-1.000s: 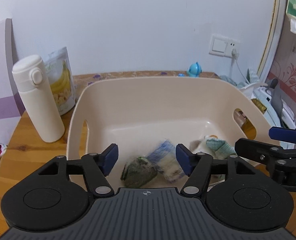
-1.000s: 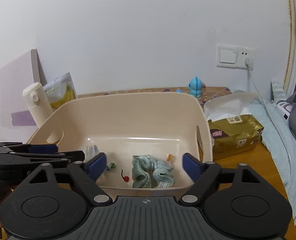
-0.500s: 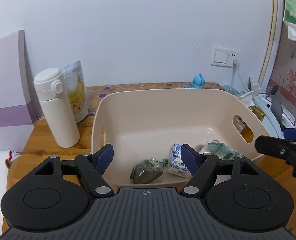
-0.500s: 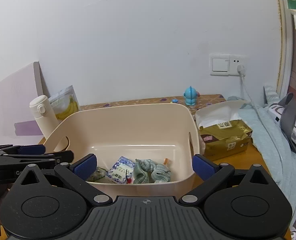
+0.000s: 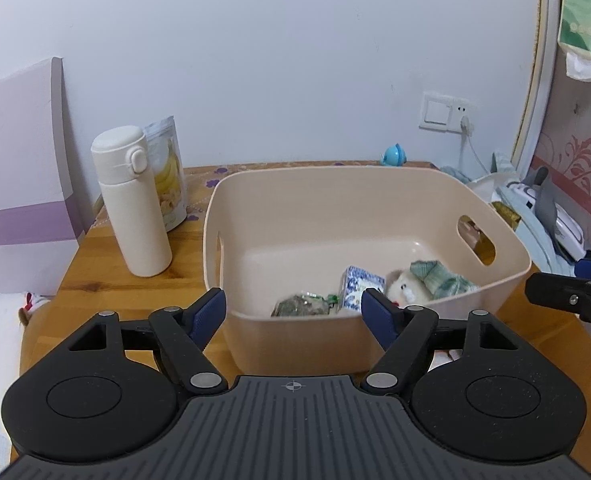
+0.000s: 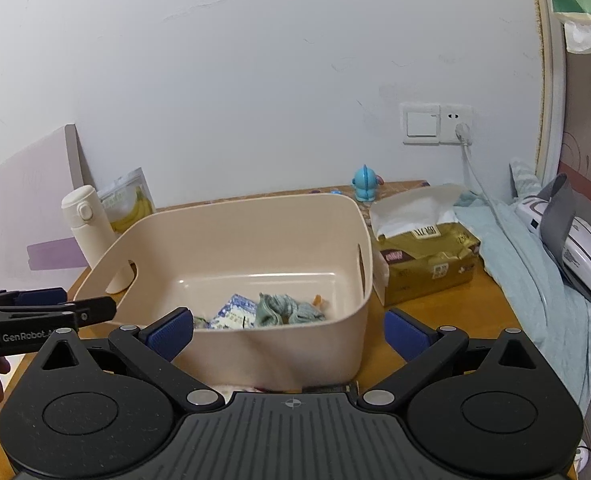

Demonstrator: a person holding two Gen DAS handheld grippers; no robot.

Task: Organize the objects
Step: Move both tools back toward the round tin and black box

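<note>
Now both grippers have pulled back from the bin (image 5: 367, 200), the left gripper (image 5: 293, 312) and right gripper (image 6: 289, 332) each wide and empty, so the drop-off looks finished. The beige bin sits mid-tabletop (image 5: 107, 280), holding a dark pouch (image 5: 301, 306), a blue-white packet (image 5: 359, 284) and a green scrunchie (image 5: 439, 278) bunched near its front wall.

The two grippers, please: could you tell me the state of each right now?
Left gripper: open, holding nothing.
Right gripper: open, holding nothing.
</note>
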